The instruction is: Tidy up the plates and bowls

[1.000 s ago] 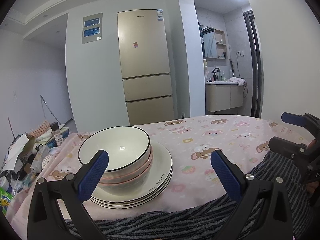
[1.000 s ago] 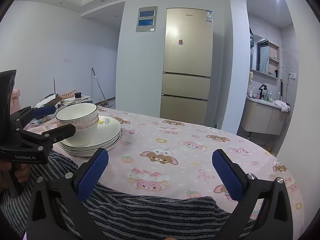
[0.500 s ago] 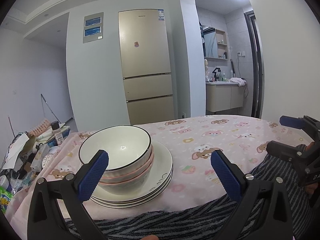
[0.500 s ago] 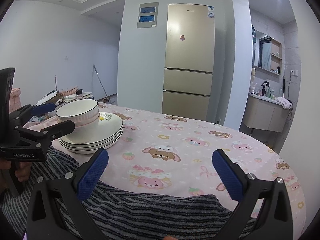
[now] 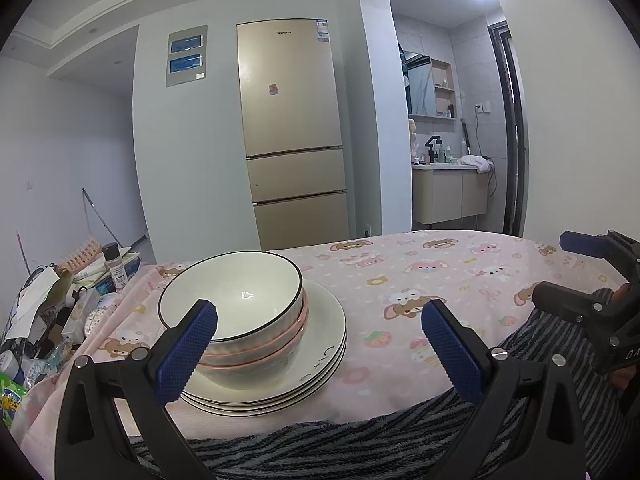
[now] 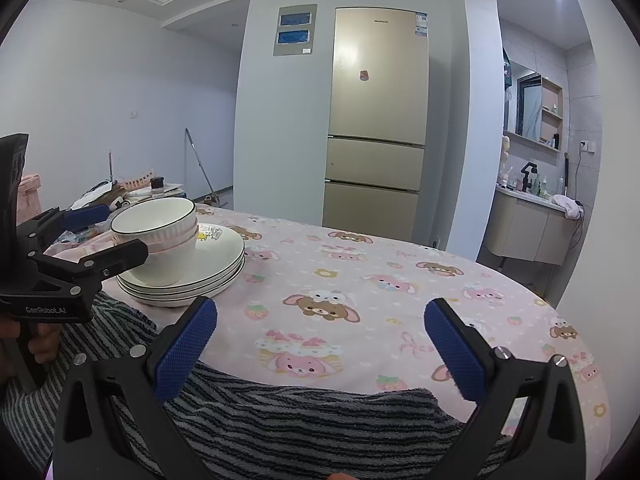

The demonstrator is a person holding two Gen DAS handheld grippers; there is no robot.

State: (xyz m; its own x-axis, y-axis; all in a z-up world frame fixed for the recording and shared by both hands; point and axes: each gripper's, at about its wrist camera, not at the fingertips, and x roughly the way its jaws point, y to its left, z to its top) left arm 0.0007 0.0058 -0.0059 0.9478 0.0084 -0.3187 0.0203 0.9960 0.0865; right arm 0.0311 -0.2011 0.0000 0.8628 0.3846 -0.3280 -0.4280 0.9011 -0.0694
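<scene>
Now both tongs, left point(image 5: 318, 344) and right point(image 6: 320, 342), gape apart, holding nothing, near stacked bowls point(image 5: 236, 312) on plates point(image 5: 316, 344) on the counter point(image 5: 460, 276).

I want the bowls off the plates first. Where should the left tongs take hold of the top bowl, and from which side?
Probably the top bowl's black-edged rim on its near side, coming in from the front, since the left tongs are open and already face it. One finger would go inside, one outside. It sits upright, nested in the pink-rimmed bowls on the plates, so lift straight up.
</scene>
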